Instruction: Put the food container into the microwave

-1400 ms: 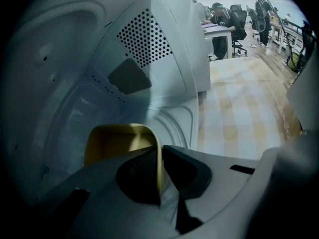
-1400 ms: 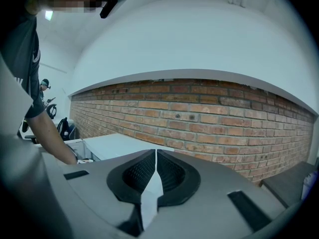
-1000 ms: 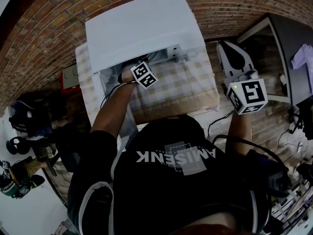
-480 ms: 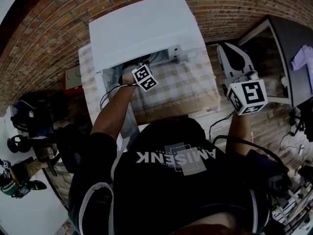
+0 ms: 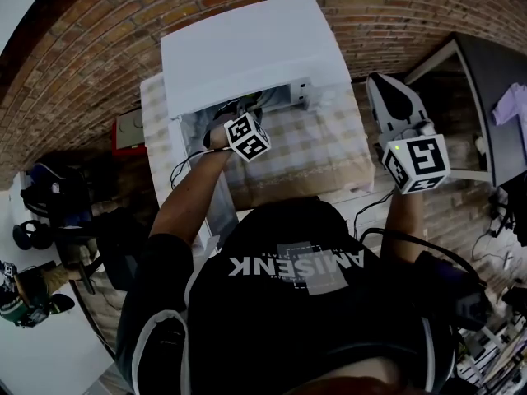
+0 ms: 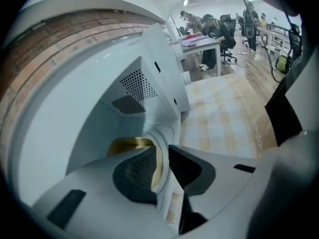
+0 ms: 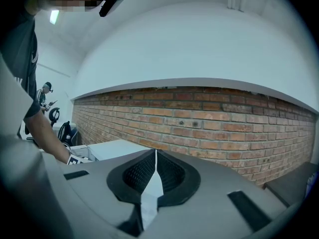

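The white microwave stands on a checked cloth against the brick wall, with its door swung open to the left. My left gripper reaches into the opening. In the left gripper view its jaws stand a narrow gap apart with the white rim of the food container between them. The container's yellowish contents show behind the left pad, inside the cavity. My right gripper is held up to the right of the microwave, shut and empty, and faces the brick wall.
A checked cloth covers the table in front of the microwave. To the right is a dark desk. An outlet box sits on the wall at the left. Office chairs and people are far behind.
The left gripper's cube has drifted slightly back toward the person at the microwave's mouth. The right gripper has stayed in place.
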Action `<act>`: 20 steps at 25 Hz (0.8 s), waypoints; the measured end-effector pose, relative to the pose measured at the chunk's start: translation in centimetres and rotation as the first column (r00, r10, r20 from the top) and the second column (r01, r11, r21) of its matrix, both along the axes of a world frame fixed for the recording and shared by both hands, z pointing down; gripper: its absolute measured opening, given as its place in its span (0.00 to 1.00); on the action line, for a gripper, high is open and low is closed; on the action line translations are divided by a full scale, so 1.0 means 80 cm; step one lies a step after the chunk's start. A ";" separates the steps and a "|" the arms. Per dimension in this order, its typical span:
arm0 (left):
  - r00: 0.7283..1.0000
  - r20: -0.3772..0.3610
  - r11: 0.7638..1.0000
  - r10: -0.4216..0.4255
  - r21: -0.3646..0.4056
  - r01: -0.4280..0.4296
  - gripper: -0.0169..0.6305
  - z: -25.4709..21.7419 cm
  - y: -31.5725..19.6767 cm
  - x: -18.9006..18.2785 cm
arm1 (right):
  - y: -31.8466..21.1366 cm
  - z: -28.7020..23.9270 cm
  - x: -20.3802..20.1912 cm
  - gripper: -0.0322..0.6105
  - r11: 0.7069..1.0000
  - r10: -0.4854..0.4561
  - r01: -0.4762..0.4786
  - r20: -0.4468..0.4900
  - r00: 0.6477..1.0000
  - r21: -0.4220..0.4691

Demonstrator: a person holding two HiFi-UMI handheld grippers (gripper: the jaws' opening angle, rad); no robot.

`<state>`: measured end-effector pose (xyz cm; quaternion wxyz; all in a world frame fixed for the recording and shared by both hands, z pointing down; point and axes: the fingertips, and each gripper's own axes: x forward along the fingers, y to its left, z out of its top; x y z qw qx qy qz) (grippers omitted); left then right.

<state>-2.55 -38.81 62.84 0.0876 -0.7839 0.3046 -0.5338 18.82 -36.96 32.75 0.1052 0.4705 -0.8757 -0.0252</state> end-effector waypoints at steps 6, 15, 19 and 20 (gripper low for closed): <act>0.990 -0.142 1.000 -0.012 0.019 0.015 0.16 -0.056 0.018 0.009 | -0.003 -0.011 -0.022 0.12 0.999 -0.039 0.039 0.007 0.999 0.014; 0.899 -0.434 0.982 -0.063 0.132 0.132 0.16 -0.180 0.052 -0.013 | -0.003 -0.017 -0.062 0.12 0.994 -0.110 0.109 0.012 0.994 0.023; 0.811 -0.574 0.963 -0.115 0.136 0.233 0.16 -0.231 0.062 -0.031 | -0.002 -0.023 -0.084 0.12 0.988 -0.150 0.150 0.010 0.989 0.028; 0.787 -0.605 0.955 -0.118 0.149 0.258 0.15 -0.249 0.063 -0.036 | -0.001 -0.024 -0.090 0.12 0.987 -0.160 0.160 0.008 0.987 0.030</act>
